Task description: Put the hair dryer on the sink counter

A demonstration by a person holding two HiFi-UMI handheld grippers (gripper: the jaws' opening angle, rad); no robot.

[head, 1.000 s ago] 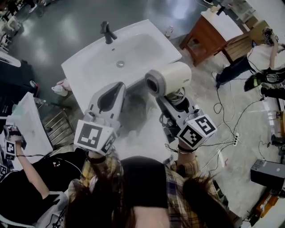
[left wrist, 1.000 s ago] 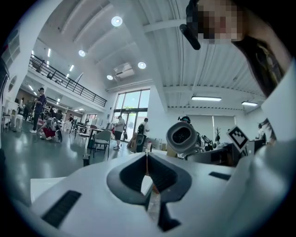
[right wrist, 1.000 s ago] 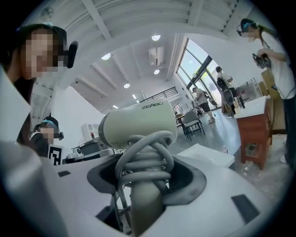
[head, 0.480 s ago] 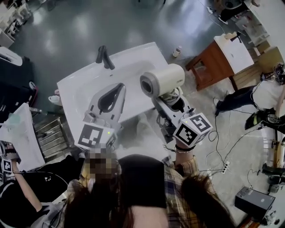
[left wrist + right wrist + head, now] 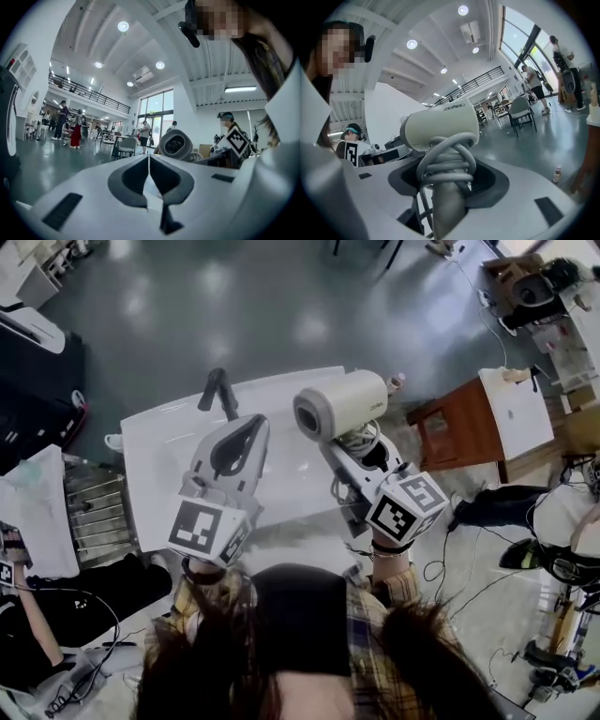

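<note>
A cream hair dryer (image 5: 341,403) with its grey cord wound round the handle is held up in my right gripper (image 5: 361,457), which is shut on the handle. It hangs over the right end of the white sink counter (image 5: 150,451). In the right gripper view the hair dryer (image 5: 440,124) fills the middle, its handle between the jaws. My left gripper (image 5: 246,432) hovers over the basin, shut, with nothing in it. In the left gripper view the left gripper (image 5: 149,161) has its jaws pressed together, and the hair dryer (image 5: 175,145) shows just beyond them.
A black faucet (image 5: 217,390) stands at the counter's back edge. A wooden table (image 5: 464,427) with a white top sits to the right, a small bottle (image 5: 397,382) on the floor beside it. A metal rack (image 5: 94,512) stands left of the sink. Cables lie on the floor at right.
The head view has shifted, so the sink now lies lower and nearer. Both grippers hold much the same pose, the hair dryer still raised in the right one.
</note>
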